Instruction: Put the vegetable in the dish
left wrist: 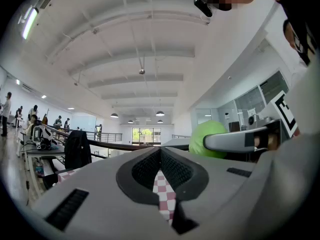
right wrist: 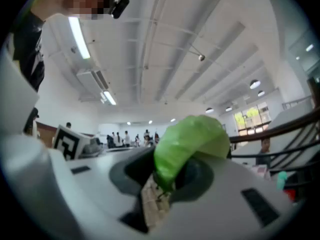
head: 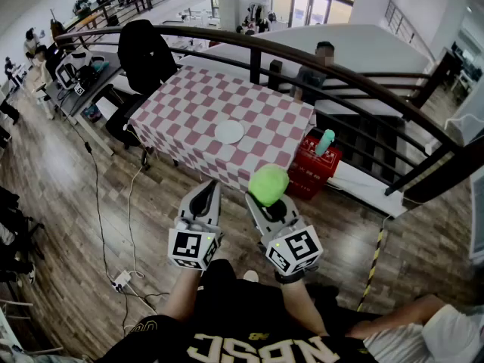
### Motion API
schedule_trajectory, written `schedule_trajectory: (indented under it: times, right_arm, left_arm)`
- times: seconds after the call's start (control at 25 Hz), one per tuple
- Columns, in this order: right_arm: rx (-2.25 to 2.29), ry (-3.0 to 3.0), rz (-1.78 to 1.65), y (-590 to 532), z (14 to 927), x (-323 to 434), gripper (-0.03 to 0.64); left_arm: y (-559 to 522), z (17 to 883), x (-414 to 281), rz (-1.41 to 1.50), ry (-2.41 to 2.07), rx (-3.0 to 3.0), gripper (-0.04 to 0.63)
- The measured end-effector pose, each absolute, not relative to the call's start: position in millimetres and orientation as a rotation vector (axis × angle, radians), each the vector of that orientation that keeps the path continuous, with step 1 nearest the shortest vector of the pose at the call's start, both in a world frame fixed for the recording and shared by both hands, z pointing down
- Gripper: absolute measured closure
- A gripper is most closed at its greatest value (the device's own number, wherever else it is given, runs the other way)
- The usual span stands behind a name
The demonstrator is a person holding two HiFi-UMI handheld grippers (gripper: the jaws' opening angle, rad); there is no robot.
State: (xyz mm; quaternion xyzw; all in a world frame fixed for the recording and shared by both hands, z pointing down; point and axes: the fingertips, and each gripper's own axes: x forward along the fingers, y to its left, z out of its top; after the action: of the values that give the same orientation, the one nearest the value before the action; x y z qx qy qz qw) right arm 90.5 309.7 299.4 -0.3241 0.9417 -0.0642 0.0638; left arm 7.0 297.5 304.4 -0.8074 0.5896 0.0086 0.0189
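1. Jaws of the right gripper are closed on a rounded, light green leafy vegetable, which is pinched at its lower edge and bulges up past the fingertips.
2. The left gripper is held just beside the right one, its jaws pressed together with nothing between them.
3. Both grippers are held in the air in front of the red-and-white checked table, over the brown wooden plank floor.
4. A round white dish is seen lying near the middle of the table, well apart from the vegetable.
5. A red plastic crate is set at the table's right corner.
6. A curved black metal railing runs behind the table, and a black jacket is draped at its far left corner.
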Motion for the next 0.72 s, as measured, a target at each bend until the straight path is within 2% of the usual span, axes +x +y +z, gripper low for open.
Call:
schedule_trajectory:
  times: [0.32,0.56,0.72]
  right_arm:
    - [-0.969,2.876,-0.318,285,334,98,0.515]
    - [-1.011,2.915,-0.346,237,354,84,0.515]
    - [-1.053,2.944,-0.355,187,359,68,0.515]
  left_arm:
    - [283,334,2,0.007,1.928,-2.51,0.575]
    - [223,358,-3,0.016,1.897,-2.583,0.575]
    - [172,361,-30,0.098,1.91,-2.599,0.575]
